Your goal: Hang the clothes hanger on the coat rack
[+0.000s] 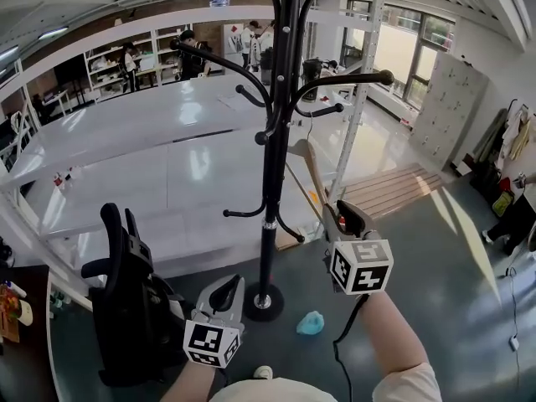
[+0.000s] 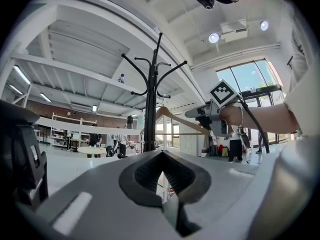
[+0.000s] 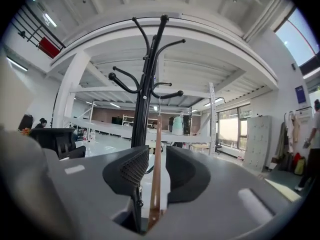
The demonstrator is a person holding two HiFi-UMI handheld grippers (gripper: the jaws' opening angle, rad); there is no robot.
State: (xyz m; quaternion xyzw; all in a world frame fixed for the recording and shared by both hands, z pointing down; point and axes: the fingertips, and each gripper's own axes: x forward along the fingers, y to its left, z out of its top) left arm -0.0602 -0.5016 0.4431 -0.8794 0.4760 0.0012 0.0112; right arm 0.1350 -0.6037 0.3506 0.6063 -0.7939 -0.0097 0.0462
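Wooden hanger [image 1: 312, 174] clamped by one arm in right gripper [image 1: 346, 222], raised just beside rack [image 1: 275, 182], not yet hung, for reach to a peg; left gripper [image 1: 224, 298] closed on nothing, kept low, clear of the lift.

Black chair [image 1: 126, 308] stands left of coat rack [image 1: 275, 182] (right side open).

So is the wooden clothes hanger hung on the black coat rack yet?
Held: the right gripper is shut on the wooden hanger beside the black coat rack; hook contact unclear.
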